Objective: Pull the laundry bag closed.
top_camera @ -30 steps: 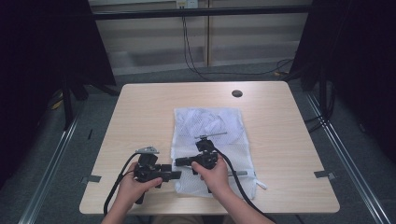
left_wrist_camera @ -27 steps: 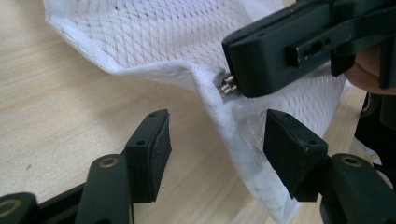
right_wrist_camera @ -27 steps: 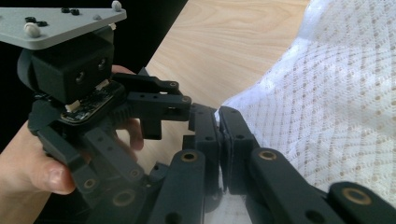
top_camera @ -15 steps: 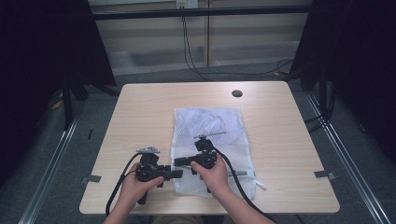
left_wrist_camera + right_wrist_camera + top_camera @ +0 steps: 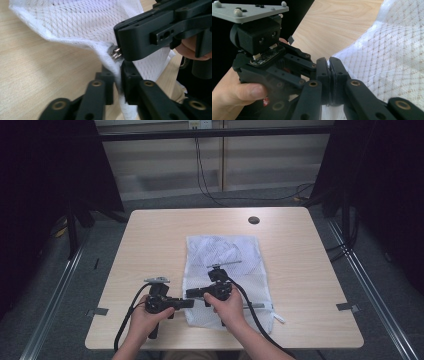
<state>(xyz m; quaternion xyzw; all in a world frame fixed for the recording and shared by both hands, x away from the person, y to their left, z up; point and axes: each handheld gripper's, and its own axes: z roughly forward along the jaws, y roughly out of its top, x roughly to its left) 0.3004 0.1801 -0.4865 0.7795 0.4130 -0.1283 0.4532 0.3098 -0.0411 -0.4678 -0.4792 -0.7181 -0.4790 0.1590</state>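
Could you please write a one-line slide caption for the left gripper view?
Left claw pinches the white mesh bag at its hem beside the metal zipper pull, with the right claw close above.

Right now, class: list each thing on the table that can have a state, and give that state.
Mesh bag: lying flat, near left edge lifted.
Zip pull: at the pinched edge, held by right tongs.
Left tongs: shut on mesh bag edge, just closed.
Right tongs: shut on mesh bag.
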